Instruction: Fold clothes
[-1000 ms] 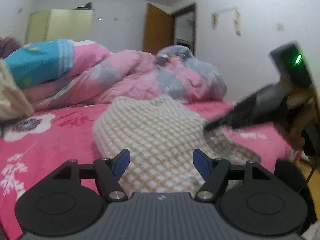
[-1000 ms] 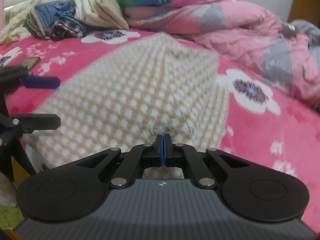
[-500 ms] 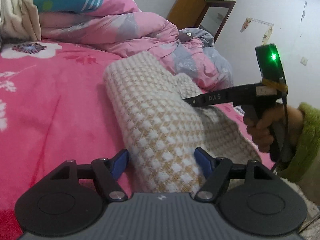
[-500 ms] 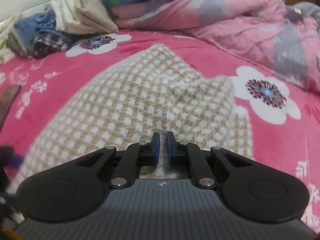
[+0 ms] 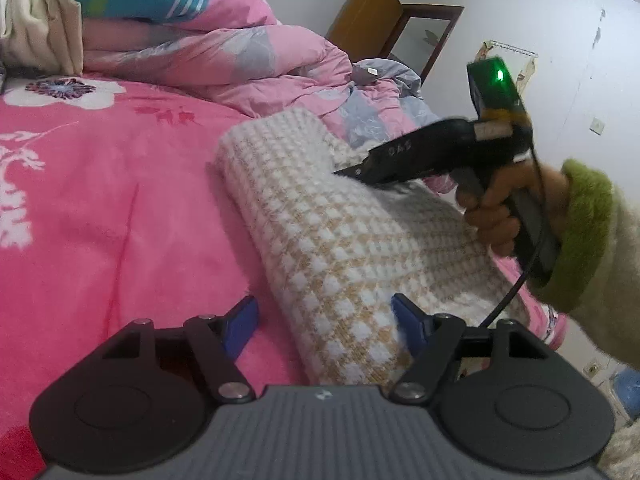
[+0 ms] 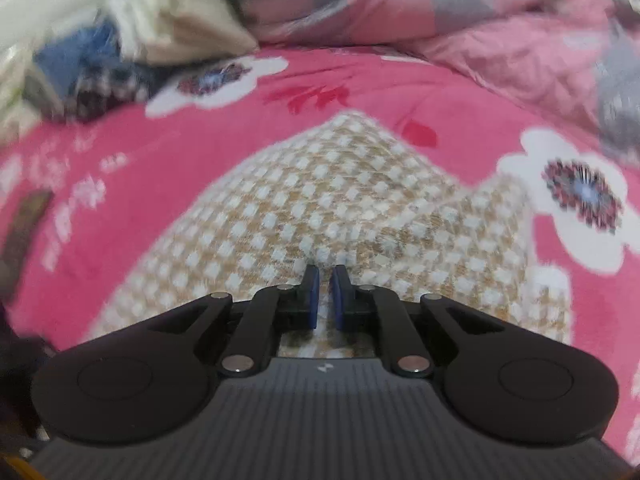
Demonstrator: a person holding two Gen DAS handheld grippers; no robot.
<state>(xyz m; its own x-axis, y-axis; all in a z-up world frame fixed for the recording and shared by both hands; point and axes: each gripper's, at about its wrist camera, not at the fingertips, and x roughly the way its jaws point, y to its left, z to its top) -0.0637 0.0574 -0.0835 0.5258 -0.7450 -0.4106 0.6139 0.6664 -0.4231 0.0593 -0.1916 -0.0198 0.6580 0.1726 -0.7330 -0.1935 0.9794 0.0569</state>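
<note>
The checked sweater [image 5: 332, 240] lies folded on the pink bed cover [image 5: 100, 208], with its near end between the wide-apart jaws of the left gripper [image 5: 324, 320], which do not squeeze it, while the right gripper [image 6: 324, 296] hangs just over its middle, jaws nearly together and holding nothing.

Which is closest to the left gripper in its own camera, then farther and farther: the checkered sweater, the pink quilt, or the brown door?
From the left gripper:
1. Checkered sweater, between its fingers.
2. Pink quilt, bunched up behind.
3. Brown door, at the far wall.
</note>
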